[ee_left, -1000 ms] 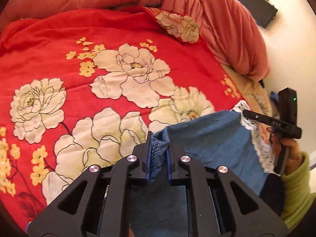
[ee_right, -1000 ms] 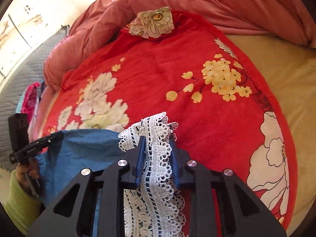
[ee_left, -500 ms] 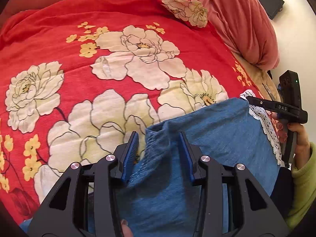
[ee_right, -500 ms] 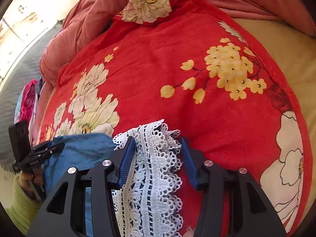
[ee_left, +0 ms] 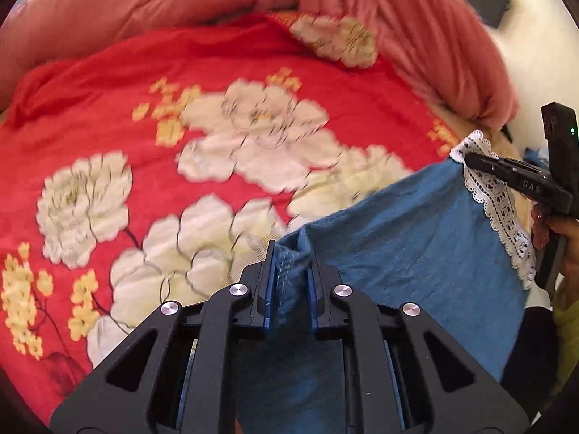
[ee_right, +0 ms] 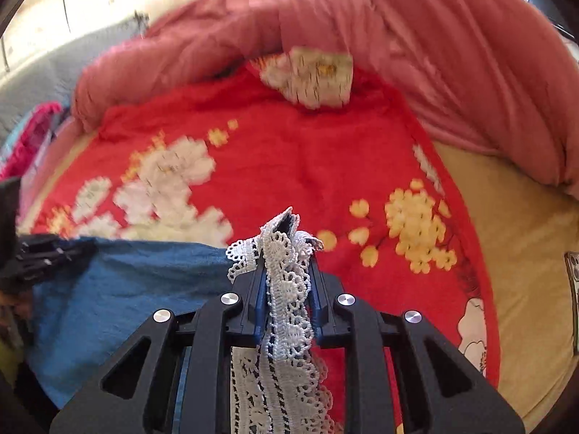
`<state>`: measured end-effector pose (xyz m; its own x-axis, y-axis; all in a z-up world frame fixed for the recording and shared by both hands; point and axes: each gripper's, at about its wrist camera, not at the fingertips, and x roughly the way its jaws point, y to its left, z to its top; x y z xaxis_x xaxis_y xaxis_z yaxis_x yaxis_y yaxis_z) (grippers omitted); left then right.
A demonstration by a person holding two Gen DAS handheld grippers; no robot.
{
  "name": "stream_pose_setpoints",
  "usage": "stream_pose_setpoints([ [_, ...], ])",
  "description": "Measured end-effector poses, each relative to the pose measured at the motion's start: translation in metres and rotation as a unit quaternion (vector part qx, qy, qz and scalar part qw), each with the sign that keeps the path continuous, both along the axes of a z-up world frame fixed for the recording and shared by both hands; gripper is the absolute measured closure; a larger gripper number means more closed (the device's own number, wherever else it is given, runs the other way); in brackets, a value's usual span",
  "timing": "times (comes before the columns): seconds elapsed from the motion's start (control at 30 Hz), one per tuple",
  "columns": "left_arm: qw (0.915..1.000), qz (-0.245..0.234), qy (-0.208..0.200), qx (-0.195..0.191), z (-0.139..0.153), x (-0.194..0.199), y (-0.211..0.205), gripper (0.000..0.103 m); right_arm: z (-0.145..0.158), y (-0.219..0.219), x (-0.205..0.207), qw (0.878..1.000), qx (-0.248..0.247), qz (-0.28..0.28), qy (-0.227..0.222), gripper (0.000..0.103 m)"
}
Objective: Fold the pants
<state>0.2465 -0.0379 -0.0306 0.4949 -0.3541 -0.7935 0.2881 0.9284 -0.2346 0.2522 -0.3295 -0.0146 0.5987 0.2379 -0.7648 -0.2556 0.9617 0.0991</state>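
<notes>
Where both gaped, left tool (ee_left: 289,271) reclamps pants (ee_left: 416,246), right tool (ee_right: 287,282) lace (ee_right: 286,289)

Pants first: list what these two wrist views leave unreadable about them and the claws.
- Blue pants: the lower part is hidden under the left claw in the left wrist view, so their overall shape and fold state cannot be read.
- Lace hem: runs off the bottom edge of the right wrist view beneath the right claw.
- Floral blanket: motion-blurred in both views.
</notes>
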Motion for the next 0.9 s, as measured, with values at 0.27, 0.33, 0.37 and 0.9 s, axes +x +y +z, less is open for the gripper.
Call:
stream_pose_setpoints([
  [0.27, 0.9996, 0.025, 0.014, -0.008, -0.008, 0.003, 0.013, 0.083, -0.021, -0.026, 0.003, 0.998, 0.011, -0.057, 0.027, 0.048],
  [0.33, 0.9993, 0.036, 0.011, -0.005, -0.001, 0.000, 0.020, 0.077, -0.009, -0.045, -0.015, 0.995, 0.052, -0.087, 0.012, 0.048],
  [0.37, 0.9992, 0.040, 0.006, -0.006, 0.006, -0.003, 0.023, 0.077, -0.002, -0.051, -0.025, 0.993, 0.070, -0.098, 0.001, 0.048],
  [0.9, 0.9961, 0.038, -0.073, -0.031, 0.067, -0.119, 0.013, 0.069, 0.012, -0.068, -0.137, 0.985, 0.150, -0.081, 0.029, 0.040],
])
